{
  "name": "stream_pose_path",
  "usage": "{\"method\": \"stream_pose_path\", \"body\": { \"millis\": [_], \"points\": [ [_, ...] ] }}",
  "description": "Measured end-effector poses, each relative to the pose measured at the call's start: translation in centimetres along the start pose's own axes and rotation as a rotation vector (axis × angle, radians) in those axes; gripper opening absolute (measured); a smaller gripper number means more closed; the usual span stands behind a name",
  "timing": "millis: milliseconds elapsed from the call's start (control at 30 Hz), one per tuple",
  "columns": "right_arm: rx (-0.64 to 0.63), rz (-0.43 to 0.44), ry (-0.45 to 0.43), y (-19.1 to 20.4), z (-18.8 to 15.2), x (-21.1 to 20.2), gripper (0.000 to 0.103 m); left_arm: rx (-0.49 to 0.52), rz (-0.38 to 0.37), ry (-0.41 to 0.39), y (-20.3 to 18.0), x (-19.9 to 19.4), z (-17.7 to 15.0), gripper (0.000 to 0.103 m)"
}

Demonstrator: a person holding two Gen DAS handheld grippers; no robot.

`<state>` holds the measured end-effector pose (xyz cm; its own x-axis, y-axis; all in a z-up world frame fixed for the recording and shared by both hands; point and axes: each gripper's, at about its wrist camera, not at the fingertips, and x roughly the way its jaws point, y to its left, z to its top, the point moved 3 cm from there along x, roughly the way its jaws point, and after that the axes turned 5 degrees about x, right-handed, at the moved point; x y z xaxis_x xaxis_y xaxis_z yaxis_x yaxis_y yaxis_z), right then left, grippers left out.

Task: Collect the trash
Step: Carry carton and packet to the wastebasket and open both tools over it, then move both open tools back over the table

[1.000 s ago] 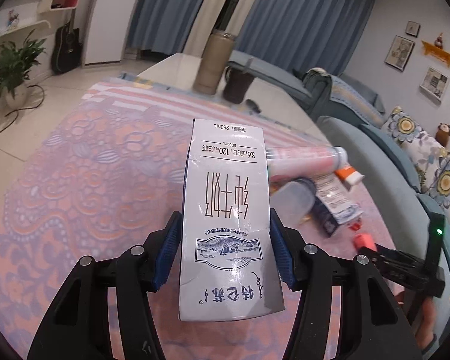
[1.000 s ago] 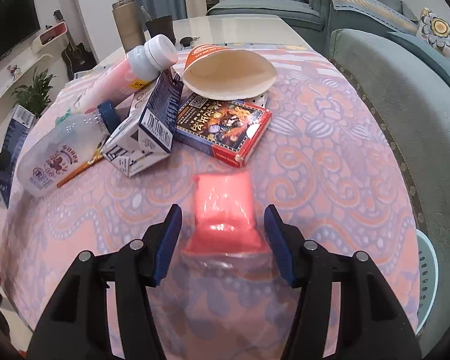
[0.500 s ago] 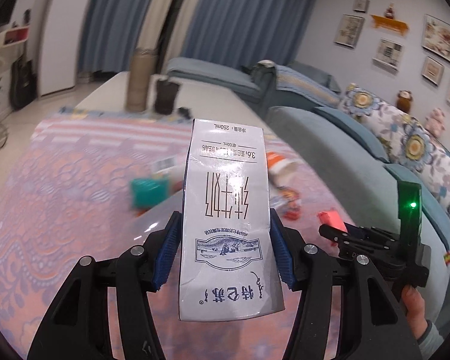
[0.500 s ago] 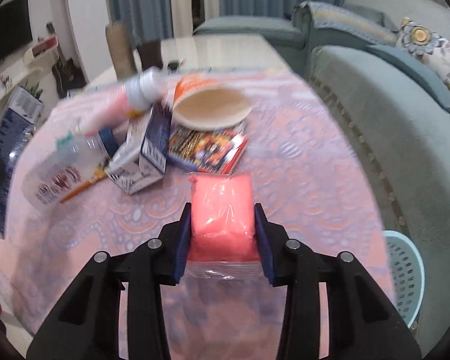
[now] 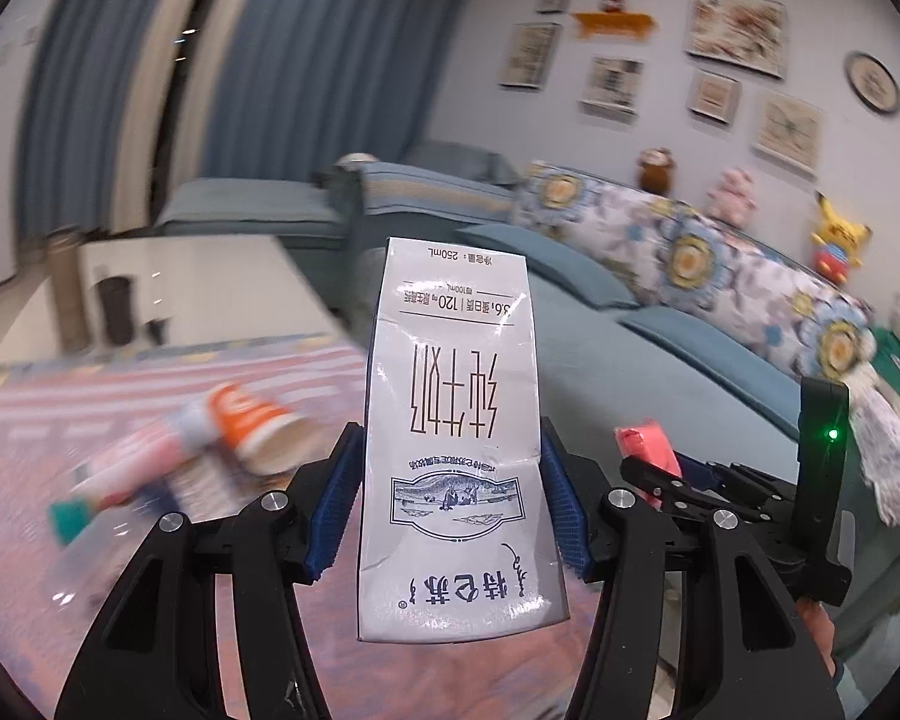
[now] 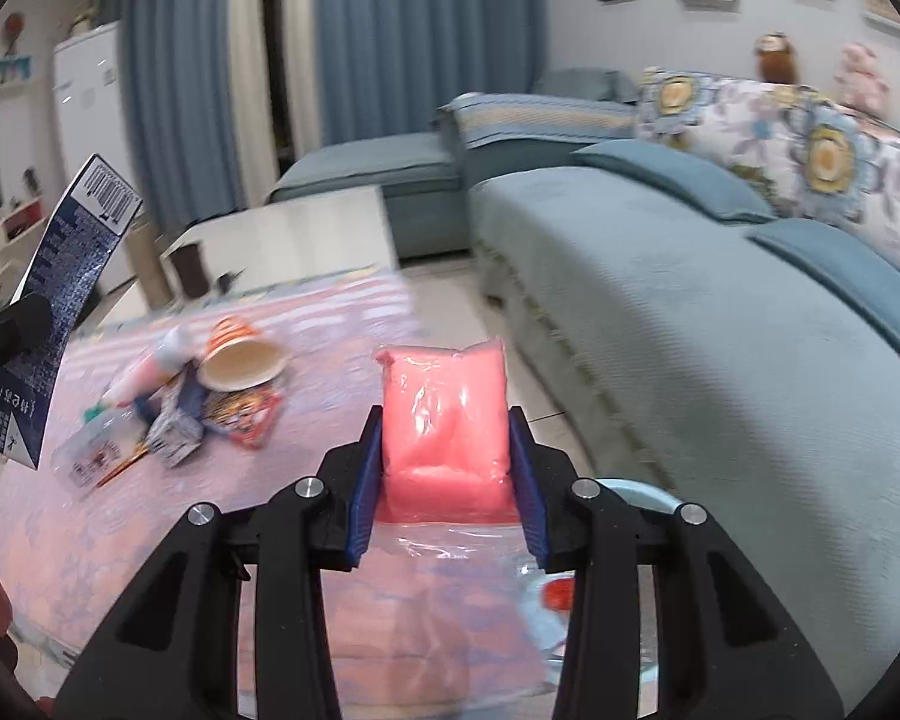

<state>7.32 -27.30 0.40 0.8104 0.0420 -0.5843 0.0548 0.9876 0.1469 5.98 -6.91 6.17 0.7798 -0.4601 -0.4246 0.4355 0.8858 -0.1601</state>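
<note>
The heap of trash (image 5: 210, 450) on the patterned tablecloth (image 6: 330, 630) is motion-blurred, its labels unreadable. At five o'clock in the right wrist view, the pale blue basket (image 6: 642, 489) is mostly hidden behind the right gripper (image 6: 444, 474). The hand (image 5: 822, 636) holding that gripper is cut off at four o'clock in the left wrist view.

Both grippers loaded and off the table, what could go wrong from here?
1. The pink packet looks soft and sits in slick clear wrap; the right gripper could let it slide out.
2. The left gripper pinches the milk carton only low down, so it may tip.
3. The bin is mostly hidden, so a drop could miss.
</note>
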Motion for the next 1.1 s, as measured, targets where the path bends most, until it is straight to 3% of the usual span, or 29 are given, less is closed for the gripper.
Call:
{"method": "stream_pose_path", "body": {
  "millis": [167,300,533,767,867,967,1100],
  "points": [
    [0.068,-0.067,0.001,-5.9,-0.6,-0.8,0.036,0.054,-0.099,0.043,-5.7,3.7,0.2,0.054],
    [0.119,-0.121,0.044,-10.1,-2.4,-0.1,0.036,0.086,-0.168,0.122,-9.6,8.1,-1.3,0.054],
    [0.28,-0.178,0.228,-17.4,-8.4,4.6,0.036,0.068,-0.238,0.308,-11.9,15.8,-6.9,0.054],
    [0.374,-0.195,0.398,-20.6,-13.5,9.5,0.036,0.105,-0.287,0.472,-12.4,20.3,-11.8,0.054],
    [0.394,-0.201,0.42,-20.9,-13.9,10.4,0.037,0.104,-0.297,0.497,-12.5,21.4,-12.5,0.055],
    [0.419,-0.191,0.429,-21.3,-13.9,10.9,0.041,0.099,-0.285,0.483,-12.1,21.5,-12.4,0.072],
    [0.418,-0.205,0.426,-21.1,-13.9,10.9,0.047,0.085,-0.285,0.454,-11.6,20.8,-11.5,0.073]
  ]
}}
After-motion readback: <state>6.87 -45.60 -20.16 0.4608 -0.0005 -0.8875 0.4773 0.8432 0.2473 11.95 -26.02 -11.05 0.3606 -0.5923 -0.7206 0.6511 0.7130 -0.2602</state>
